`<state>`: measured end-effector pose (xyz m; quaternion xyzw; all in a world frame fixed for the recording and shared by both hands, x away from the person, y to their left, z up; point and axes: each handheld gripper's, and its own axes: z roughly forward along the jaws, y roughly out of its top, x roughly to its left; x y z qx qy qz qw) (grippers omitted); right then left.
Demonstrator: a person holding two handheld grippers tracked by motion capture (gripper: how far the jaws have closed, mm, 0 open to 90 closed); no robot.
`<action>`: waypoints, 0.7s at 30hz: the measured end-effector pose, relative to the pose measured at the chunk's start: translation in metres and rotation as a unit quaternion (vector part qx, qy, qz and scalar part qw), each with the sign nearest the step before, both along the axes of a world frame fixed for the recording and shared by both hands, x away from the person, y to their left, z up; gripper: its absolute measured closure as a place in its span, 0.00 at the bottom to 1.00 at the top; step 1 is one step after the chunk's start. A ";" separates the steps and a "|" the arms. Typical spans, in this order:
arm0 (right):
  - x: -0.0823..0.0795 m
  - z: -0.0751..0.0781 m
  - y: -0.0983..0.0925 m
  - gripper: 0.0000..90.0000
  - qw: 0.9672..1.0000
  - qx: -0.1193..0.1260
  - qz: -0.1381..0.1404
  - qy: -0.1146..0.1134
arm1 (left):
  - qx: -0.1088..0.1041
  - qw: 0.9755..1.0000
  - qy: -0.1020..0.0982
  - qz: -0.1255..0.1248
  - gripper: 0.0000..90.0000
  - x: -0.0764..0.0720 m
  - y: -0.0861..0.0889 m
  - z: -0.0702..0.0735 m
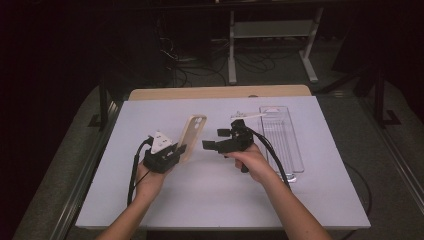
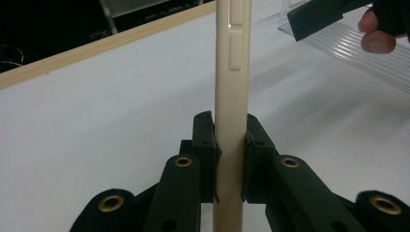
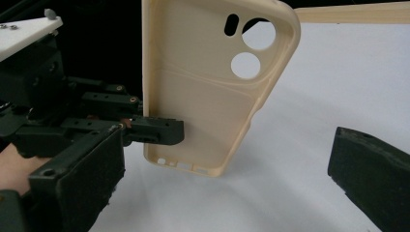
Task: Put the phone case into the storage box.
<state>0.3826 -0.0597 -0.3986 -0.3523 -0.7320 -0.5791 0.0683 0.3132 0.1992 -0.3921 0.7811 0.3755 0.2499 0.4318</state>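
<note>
closest to me, both forearms come in from the bottom edge of the high view. my left hand (image 1: 150,181) carries the left gripper (image 1: 176,151), and its jaws are clamped on the lower end of a cream phone case (image 1: 191,136). in the left gripper view the case (image 2: 233,87) stands edge-on and upright between the two jaws, side buttons showing near its top. the case is lifted off the white table (image 1: 210,200), tilted up and away from me, a little left of the middle.

my right hand (image 1: 252,161) holds the right gripper (image 1: 216,138) just beside the case, apart from it, jaws spread wide with nothing in them. in the right gripper view i see the case's hollow inner side (image 3: 203,92) with its camera holes, and the left gripper (image 3: 154,129) pinching its bottom edge.

farther right, a clear plastic tray (image 1: 282,142) lies lengthwise on the table. beyond the far wooden edge, cables (image 1: 200,62) and a white stand (image 1: 272,37) sit on the dark floor.
</note>
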 end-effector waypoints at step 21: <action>-0.001 -0.005 0.008 0.00 1.000 0.018 -0.006 0.003 | -0.009 1.000 -0.002 -0.019 0.88 -0.008 -0.015 0.005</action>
